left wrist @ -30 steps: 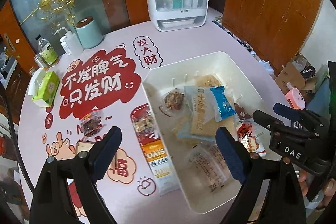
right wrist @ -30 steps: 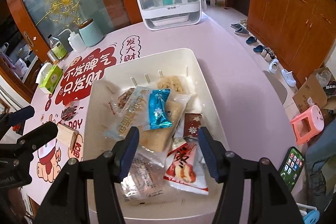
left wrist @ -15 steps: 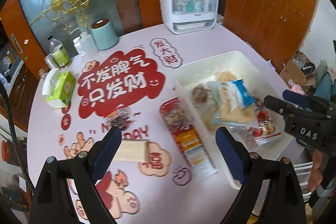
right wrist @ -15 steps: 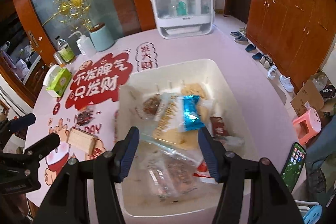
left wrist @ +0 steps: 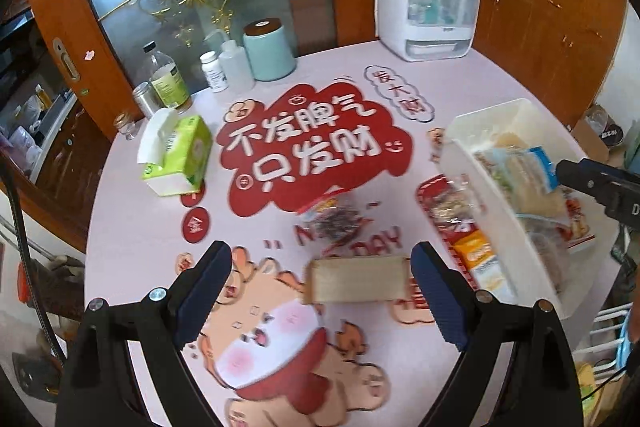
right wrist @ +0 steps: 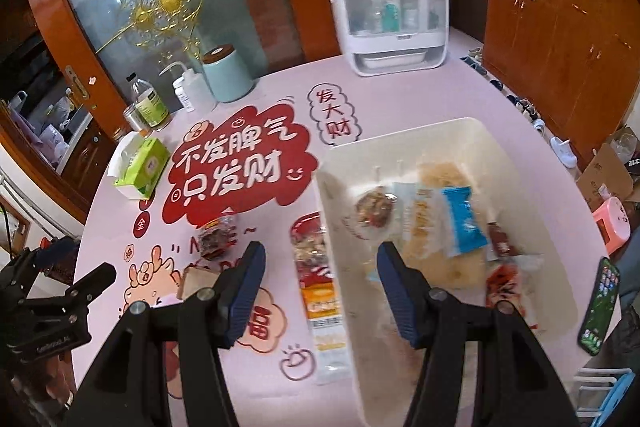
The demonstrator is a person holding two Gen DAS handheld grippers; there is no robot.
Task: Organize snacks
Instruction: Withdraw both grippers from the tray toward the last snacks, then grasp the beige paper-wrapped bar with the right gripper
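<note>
Between the left gripper (left wrist: 320, 291) fingers (left wrist: 204, 287), spread wide and holding nothing, lies a tan rectangular snack packet (left wrist: 356, 279) flat on the surface (left wrist: 320, 83), just inside the right-hand pad. Looks light, flat and fairly stiff, probably a wrapped wafer or biscuit bar, so brittle inside; best taken across its short width near the middle with a gentle squeeze, since the film wrap is likely slick. Just beyond sits a small clear packet of dark dried fruit or nuts (left wrist: 336, 219), soft and crinkly, easy to pinch at a sealed edge. Further right, a long oat snack pouch (right wrist: 320, 287) rests against the outer wall of the white bin (right wrist: 340, 163), partly under the right gripper (right wrist: 320, 283), whose fingers also stand wide apart and empty. Inside the bin, several packets already piled, among them a blue wrapper (right wrist: 462, 219). Judging by this, three snacks left outside.
</note>
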